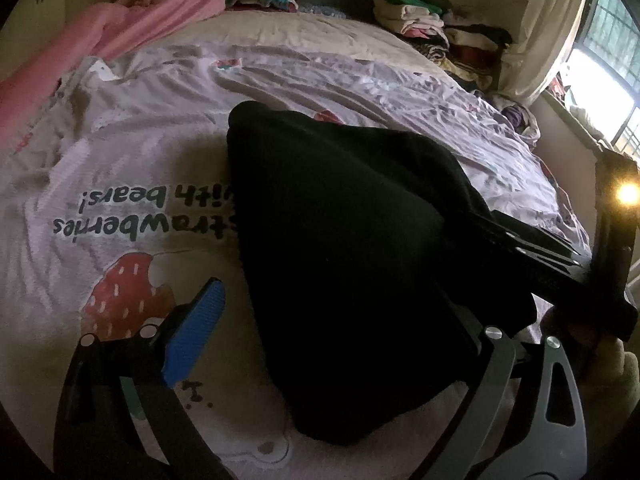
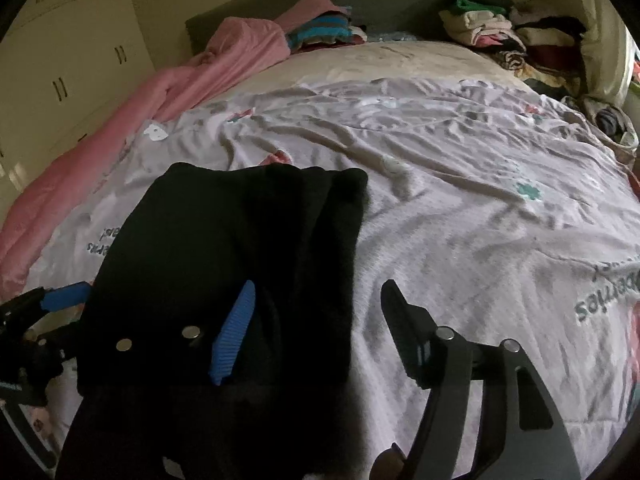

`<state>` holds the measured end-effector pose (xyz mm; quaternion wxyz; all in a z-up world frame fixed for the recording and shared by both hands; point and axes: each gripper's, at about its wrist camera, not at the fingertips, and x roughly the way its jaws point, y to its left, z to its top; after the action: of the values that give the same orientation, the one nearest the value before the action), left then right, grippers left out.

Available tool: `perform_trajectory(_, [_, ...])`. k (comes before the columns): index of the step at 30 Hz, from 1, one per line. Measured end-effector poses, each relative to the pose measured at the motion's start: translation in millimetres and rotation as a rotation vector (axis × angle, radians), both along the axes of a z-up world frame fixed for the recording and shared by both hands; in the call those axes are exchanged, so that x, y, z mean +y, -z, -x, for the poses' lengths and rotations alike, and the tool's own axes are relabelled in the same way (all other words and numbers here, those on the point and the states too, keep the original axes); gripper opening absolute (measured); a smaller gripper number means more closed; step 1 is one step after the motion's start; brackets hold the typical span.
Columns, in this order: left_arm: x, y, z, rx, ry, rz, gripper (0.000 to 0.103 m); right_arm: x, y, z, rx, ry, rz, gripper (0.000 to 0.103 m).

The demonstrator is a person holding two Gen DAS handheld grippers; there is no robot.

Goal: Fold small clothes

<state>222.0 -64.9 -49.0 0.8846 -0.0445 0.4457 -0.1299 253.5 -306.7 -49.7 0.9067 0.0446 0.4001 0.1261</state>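
Note:
A black garment [image 1: 340, 264] lies folded lengthwise on the strawberry-print bed sheet [image 1: 120, 168]. My left gripper [image 1: 320, 340] is open, its jaws on either side of the garment's near end; the blue pad [image 1: 196, 336] of one finger shows, the other finger is hidden by cloth. In the right wrist view the same black garment [image 2: 224, 248] lies at the left. My right gripper [image 2: 316, 332] is open at its right edge: the blue-padded finger [image 2: 234, 336] rests over the cloth, the other finger [image 2: 404, 328] is over the sheet. The left gripper [image 2: 60, 300] shows at far left.
A pink blanket [image 2: 120, 120] runs along the bed's left side. Stacks of folded clothes [image 2: 492, 24] sit at the bed's far right, and a striped pile [image 2: 324, 32] at the headboard. A bright window [image 1: 600, 64] is at the right.

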Motion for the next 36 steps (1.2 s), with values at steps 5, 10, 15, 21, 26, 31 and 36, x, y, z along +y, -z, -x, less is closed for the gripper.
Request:
perform_trajectory(5, [2,-3,7,-0.007,-0.003,-0.005,0.090,-3,-9,18,-0.019,0.012,0.021,0.064])
perform_trajectory(10, [3,-6,15,-0.015,-0.002,-0.012,0.090,-10,-19,38,-0.042,0.030,0.005,0.064])
perform_trajectory(15, [3,-6,20,-0.022,-0.003,-0.022,0.090,-11,-26,52,-0.059,0.021,-0.005,0.065])
perform_trajectory(21, [6,-9,30,-0.035,-0.007,-0.033,0.093,-8,-38,74,-0.110,0.038,0.013,0.073])
perform_trajectory(26, [9,-18,44,-0.065,-0.010,-0.030,0.093,-7,-54,99,-0.185,0.054,0.025,0.086])
perform_trajectory(31, [10,-29,60,-0.103,-0.009,-0.027,0.093,-3,-66,123,-0.242,0.062,0.045,0.093])
perform_trajectory(36, [13,-38,74,-0.127,0.000,-0.024,0.093,4,-70,140,-0.270,0.066,0.070,0.095])
